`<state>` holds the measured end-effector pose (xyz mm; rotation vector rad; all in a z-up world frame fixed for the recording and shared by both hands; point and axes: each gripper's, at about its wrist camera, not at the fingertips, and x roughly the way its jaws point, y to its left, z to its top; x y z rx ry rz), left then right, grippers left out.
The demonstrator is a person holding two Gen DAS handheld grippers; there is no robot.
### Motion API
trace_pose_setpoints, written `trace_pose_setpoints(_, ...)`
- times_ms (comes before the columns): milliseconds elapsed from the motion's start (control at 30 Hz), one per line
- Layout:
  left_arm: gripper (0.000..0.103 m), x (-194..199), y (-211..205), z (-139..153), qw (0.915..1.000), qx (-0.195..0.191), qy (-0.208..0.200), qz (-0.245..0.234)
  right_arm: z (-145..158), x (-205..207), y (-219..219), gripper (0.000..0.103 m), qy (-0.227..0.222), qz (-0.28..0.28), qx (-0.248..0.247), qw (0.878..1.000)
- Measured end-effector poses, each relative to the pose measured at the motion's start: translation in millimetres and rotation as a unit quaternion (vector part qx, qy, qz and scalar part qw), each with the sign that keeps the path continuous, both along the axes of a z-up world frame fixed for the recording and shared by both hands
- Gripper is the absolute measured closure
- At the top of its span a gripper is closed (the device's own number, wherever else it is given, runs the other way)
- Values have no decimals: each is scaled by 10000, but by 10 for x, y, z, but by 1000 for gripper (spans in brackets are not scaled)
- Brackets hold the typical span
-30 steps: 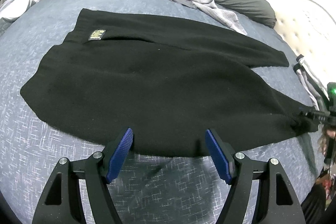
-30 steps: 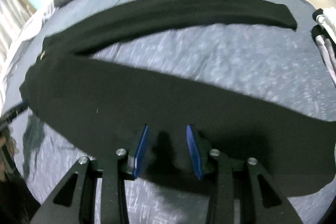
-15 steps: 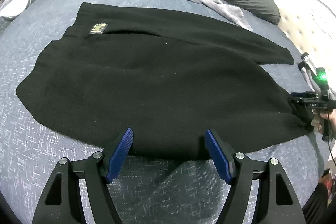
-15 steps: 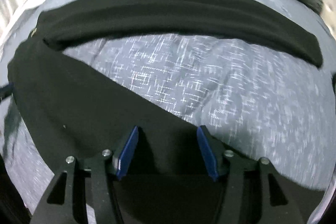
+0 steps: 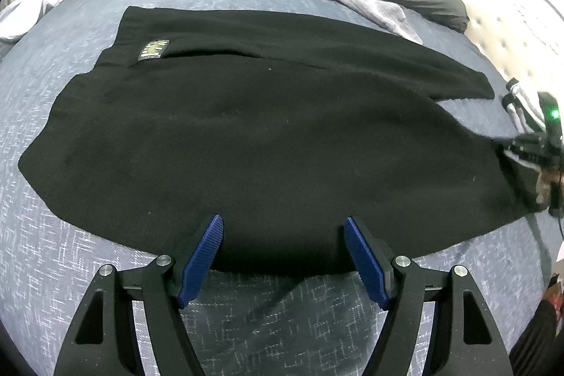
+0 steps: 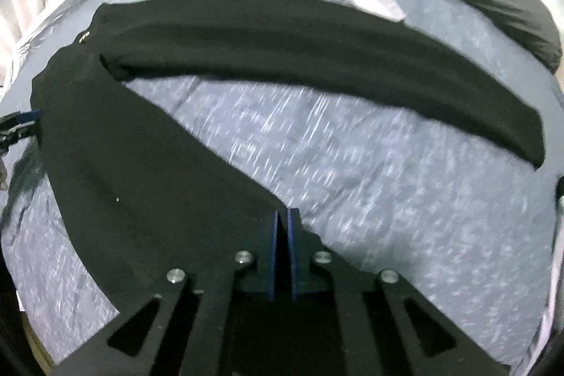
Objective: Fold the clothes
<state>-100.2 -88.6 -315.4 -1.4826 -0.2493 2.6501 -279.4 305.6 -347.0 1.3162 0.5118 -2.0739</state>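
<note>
Black trousers [image 5: 268, 136] sprawl near the bed's [image 5: 53, 277] front edge; my right gripper [image 6: 282, 221] clenches one leg's hem, left gripper [image 5: 283, 235] hangs released, so next I carry that leg over.

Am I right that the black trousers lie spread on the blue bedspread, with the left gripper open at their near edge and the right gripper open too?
Not quite: the right gripper is shut on the black trousers, as the right wrist view shows. The left gripper is open over the blue bedspread.

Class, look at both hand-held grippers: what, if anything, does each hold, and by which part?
The right hand-held gripper is shut on the black trousers, at the inner edge of the near leg. The left hand-held gripper is open over the trousers' near edge, holding nothing.
</note>
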Motion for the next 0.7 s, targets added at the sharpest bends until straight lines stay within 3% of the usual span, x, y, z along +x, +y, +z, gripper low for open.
trace_pose_setpoints(133, 28, -11, 6, -10, 10000, -9, -18, 0, 4, -135, -20, 98, 23, -89, 11, 10000)
trace_pose_setpoints(267, 28, -29, 11, 2, 10000, -15, -22, -4, -123, -230, 3, 98, -312, -224, 68, 9992)
trace_pose_setpoints(333, 28, -37, 13, 10, 10000, -8, -9, -12, -148, -247, 46, 90, -346, -335, 8, 9988)
trace_pose_setpoints(400, 28, -35, 22, 14, 10000, -7, -5, -25, -96, -271, 171, 64, -322, -548, -73, 9979)
trace_pose_setpoints(533, 28, 18, 17, 27, 10000, 12, 2, -53, 138, -308, 717, 61, -85, -1160, -269, 9929)
trace_pose_setpoints(700, 28, 45, 61, 57, 9999, 21, 23, -99, 420, -141, 1600, 50, 146, -2048, -304, 9782)
